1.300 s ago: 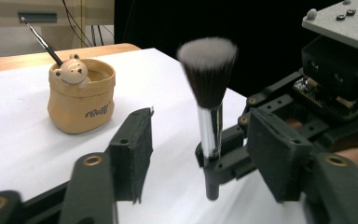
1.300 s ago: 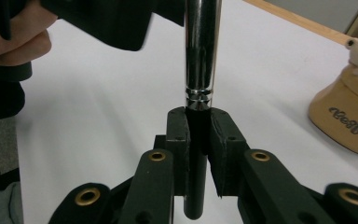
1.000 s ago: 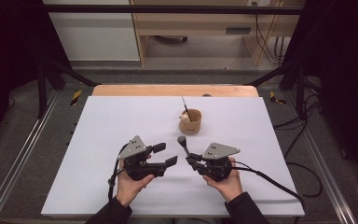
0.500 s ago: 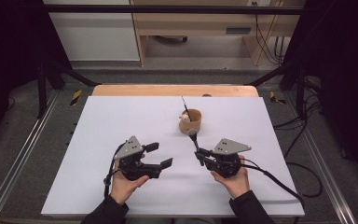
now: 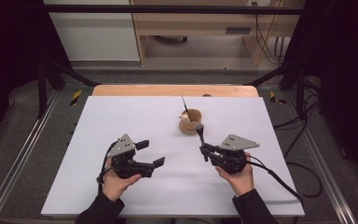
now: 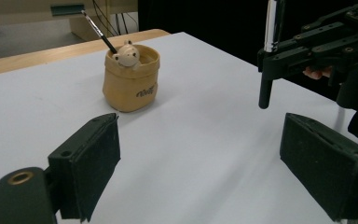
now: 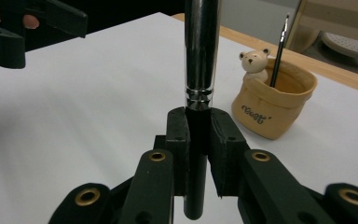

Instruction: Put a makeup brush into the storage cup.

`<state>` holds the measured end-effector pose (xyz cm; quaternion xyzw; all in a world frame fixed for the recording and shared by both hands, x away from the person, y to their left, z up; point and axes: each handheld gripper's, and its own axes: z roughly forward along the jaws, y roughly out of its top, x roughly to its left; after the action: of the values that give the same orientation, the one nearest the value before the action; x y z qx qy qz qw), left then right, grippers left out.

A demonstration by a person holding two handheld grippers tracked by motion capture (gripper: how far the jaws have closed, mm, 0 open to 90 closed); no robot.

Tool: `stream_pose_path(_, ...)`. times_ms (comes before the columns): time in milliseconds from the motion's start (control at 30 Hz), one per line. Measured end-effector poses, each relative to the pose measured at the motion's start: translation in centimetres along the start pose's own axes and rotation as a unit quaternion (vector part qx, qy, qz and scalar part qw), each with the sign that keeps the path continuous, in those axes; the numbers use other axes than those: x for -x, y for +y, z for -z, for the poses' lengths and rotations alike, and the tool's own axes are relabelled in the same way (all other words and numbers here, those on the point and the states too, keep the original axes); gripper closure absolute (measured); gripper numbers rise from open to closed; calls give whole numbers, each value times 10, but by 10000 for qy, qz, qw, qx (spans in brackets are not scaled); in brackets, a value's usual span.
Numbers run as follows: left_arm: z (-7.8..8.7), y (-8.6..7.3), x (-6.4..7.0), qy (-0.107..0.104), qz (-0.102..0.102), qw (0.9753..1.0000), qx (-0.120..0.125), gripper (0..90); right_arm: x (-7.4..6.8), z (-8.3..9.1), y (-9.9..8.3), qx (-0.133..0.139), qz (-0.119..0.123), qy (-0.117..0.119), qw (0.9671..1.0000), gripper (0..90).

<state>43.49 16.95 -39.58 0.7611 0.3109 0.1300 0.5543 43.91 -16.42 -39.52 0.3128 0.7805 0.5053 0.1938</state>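
A tan pouch-shaped cup [image 5: 189,122] stands on the white table [image 5: 121,116], right of centre. It holds a small bear figure [image 6: 126,53] and a thin black brush [image 6: 98,30]. My right gripper [image 5: 205,151] is shut on the black handle of a thick brush [image 5: 199,133] with a silver ferrule [image 7: 201,51], held upright just in front of the cup [image 7: 275,102]. My left gripper [image 5: 150,154] hovers open and empty to the left, its jaws wide apart [image 6: 205,172]. The left gripper view shows the right gripper [image 6: 303,51] clamping the handle [image 6: 265,88].
The wooden table edge [image 5: 168,89] shows behind the white sheet. Metal rails [image 5: 23,158] run along both sides, and cables [image 5: 289,182] trail off to the right. Bare white sheet lies to the left of the cup and in front of both hands.
The two grippers have drawn apart. The right one moved right with the thick brush, whose head now sits beside the cup. The left one shifted slightly left.
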Motion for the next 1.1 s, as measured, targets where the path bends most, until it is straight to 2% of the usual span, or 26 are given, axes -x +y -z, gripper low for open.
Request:
stream_pose_path(333, 22, -6, -16, 289, -60, 9996, -40, 95, 9, 7, 9, 132, -85, -143, 9998, 793)
stream_pose_path(600, 42, -15, -30, 500, -13, 9987, -8, 87, 14, 14, 16, 225, -110, -267, 9993, 793)
stream_pose_path(1100, 73, -37, -51, 884, 78, 9960, -94, 76, 21, 16, 28, 359, -164, -323, 9987, 793)
